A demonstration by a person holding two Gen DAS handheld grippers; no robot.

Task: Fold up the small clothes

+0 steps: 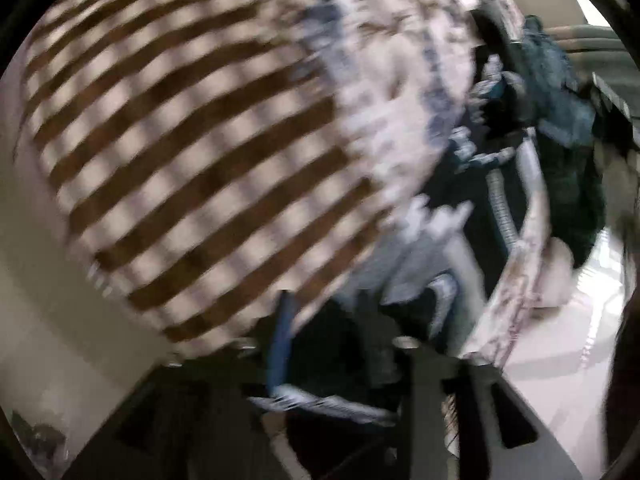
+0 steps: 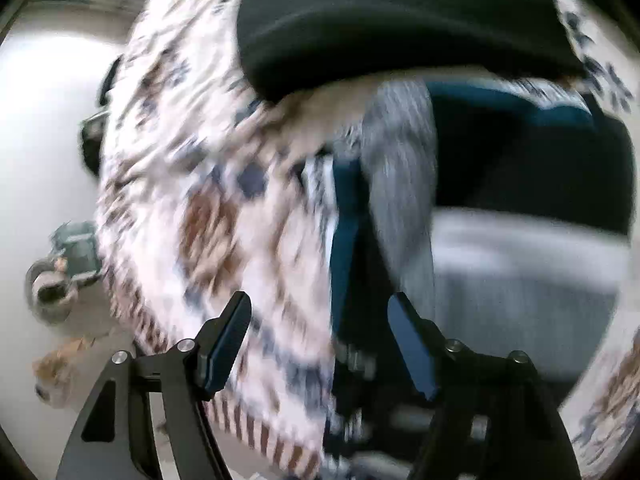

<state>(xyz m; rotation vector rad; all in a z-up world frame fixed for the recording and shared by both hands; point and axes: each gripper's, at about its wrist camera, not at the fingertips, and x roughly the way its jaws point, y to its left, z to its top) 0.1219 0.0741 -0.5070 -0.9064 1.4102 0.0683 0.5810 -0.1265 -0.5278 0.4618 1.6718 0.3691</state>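
Both views are badly blurred. In the left wrist view, my left gripper [image 1: 348, 352] sits low in the frame with its jaws apart, a blue pad on the left and a black finger [image 1: 420, 364] on the right. A dark garment with a blue-and-white striped edge [image 1: 320, 400] lies in and under the gap, and nothing looks pinched. In the right wrist view, my right gripper [image 2: 320, 344] stands open with nothing between its blue pads. It hovers over a patterned cover [image 2: 224, 216] and a grey and dark-blue garment [image 2: 400, 184]. A black garment [image 2: 400, 20] lies beyond it.
A cover with brown checks [image 1: 180, 140] and blue-white print spreads over the work surface. Dark and teal clothes [image 1: 556, 92] are heaped at the right. Pale floor [image 2: 44, 140] shows beyond the cover's fringed edge, with a caster wheel [image 2: 52, 284] on it.
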